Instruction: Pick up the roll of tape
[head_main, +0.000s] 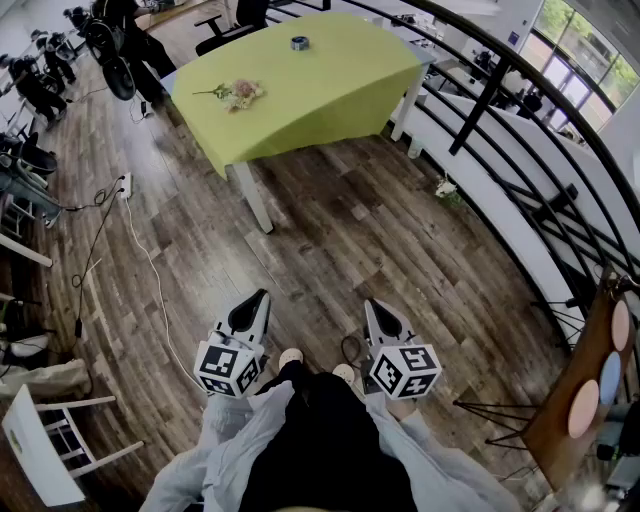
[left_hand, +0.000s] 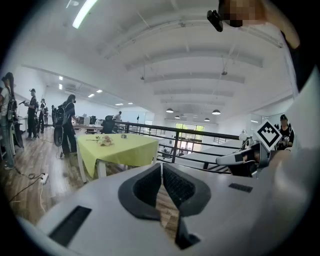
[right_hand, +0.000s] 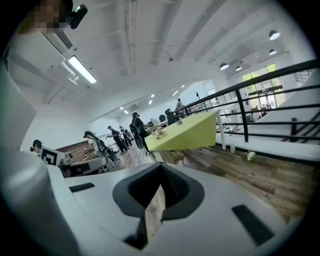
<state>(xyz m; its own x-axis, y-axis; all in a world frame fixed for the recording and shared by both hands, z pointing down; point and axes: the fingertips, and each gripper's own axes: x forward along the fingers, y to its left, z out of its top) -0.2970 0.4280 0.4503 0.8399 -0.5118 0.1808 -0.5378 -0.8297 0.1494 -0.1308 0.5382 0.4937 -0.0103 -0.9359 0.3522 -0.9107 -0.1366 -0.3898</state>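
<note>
We stood on the wooden floor (head_main: 330, 220), well apart from the green-draped tabletop (head_main: 330, 90), which lay toward 12 o'clock. The roll of tape (head_main: 300, 42) sat near the tabletop's far edge, with a sprig of flowers (head_main: 240, 93) at about 8 o'clock from it. Our left claw (head_main: 262, 293) and right claw (head_main: 368, 302) were both clenched on nothing, held low in front of us. To do this step well, we judged that we should walk up first and release one claw wide before reaching. Then we should bring it squarely over the roll's rim, clear of the flowers.
</note>
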